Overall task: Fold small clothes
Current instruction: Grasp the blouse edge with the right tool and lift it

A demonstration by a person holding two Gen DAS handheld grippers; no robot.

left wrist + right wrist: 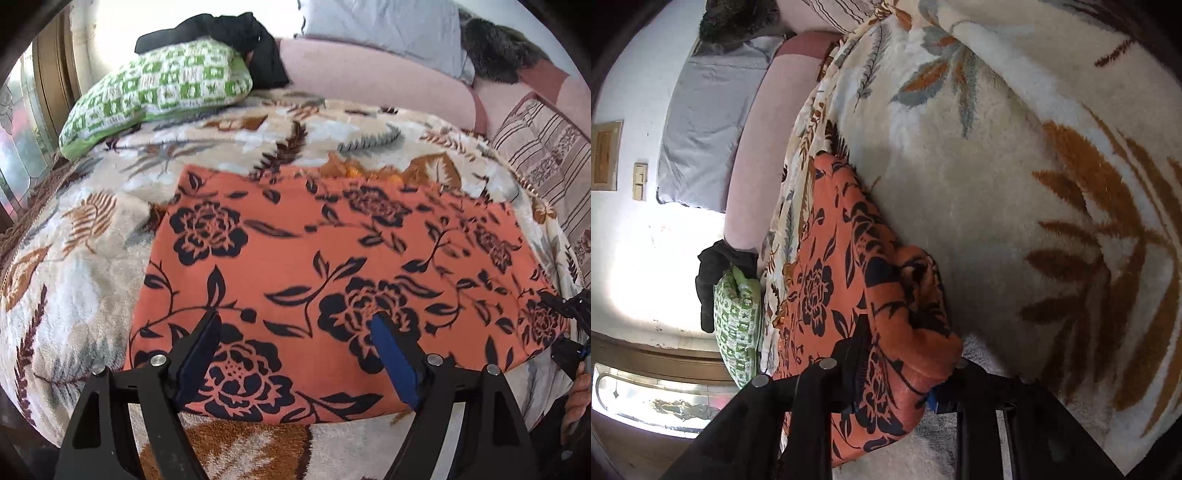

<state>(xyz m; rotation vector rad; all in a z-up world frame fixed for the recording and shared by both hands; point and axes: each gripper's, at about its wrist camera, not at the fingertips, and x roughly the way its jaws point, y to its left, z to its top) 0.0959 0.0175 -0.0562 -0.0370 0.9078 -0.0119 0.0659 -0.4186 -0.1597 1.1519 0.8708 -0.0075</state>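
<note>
An orange cloth with black flowers (pixel 295 258) lies flat on a fleecy leaf-patterned blanket (pixel 74 295). My left gripper (pixel 294 320) hovers over the cloth's near half, open, with nothing between its blue-padded fingers. In the right wrist view the same cloth (pixel 831 258) is seen edge-on. Its near corner is bunched up between the fingers of my right gripper (pixel 901 369), which is shut on it. The cloth hides one of its fingers. That right gripper (pixel 569 314) also shows at the cloth's right corner in the left wrist view, with a hand (pixel 580 391) behind it.
A green-and-white pillow (pixel 159 85) with a black garment (pixel 229 33) on it lies at the far left. A pink bolster (pixel 369 74), a grey pillow (pixel 388 22) and a striped cushion (pixel 546 155) line the far side. The blanket (pixel 997 221) spreads wide to the cloth's right.
</note>
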